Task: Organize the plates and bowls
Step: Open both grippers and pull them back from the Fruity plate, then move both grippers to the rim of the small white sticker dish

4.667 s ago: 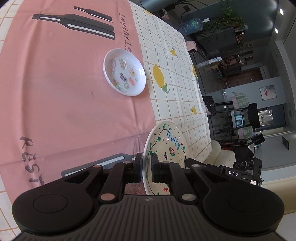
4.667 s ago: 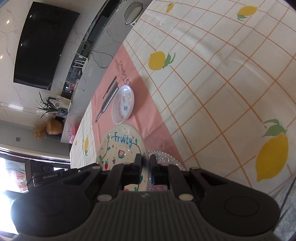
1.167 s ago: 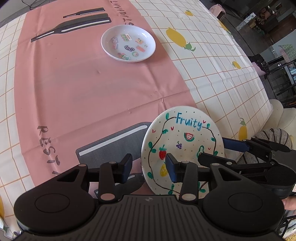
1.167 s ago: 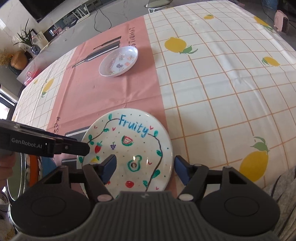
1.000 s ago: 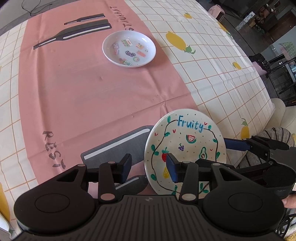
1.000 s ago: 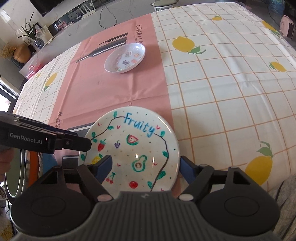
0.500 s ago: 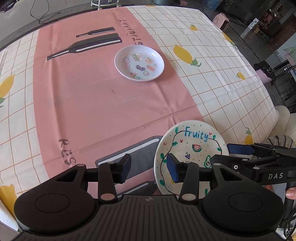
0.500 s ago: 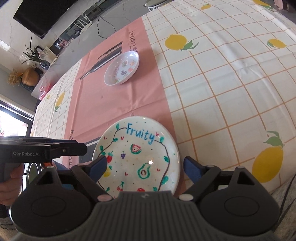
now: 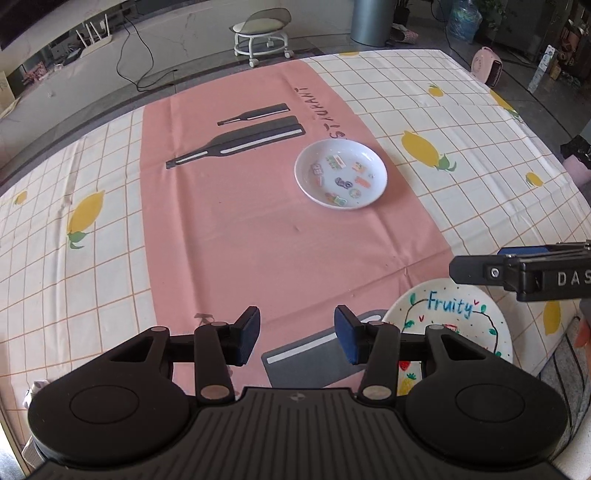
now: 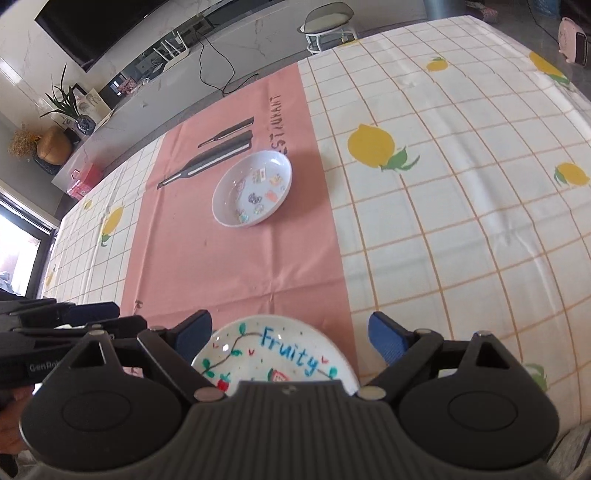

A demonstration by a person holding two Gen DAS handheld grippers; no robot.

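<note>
A white plate painted with "Fruity" and fruit (image 9: 454, 317) lies flat near the table's front edge, on the edge of the pink runner (image 9: 258, 229); it also shows in the right wrist view (image 10: 273, 350). A white bowl with small stickers inside (image 9: 340, 178) sits further back on the runner, also in the right wrist view (image 10: 253, 194). My left gripper (image 9: 295, 334) is open and empty, above the runner left of the plate. My right gripper (image 10: 290, 332) is open and empty, raised above the plate.
The table carries a white checked cloth with lemon prints (image 10: 461, 206). Its front edge is just below the plate. A stool (image 9: 264, 35) and cables stand on the floor behind the table. The right gripper's finger reaches in at the right of the left wrist view (image 9: 517, 269).
The plate was held upright by both grippers, then laid flat and let go. Both grippers opened wider, lifted and drew back; the left one moved to the left of the plate.
</note>
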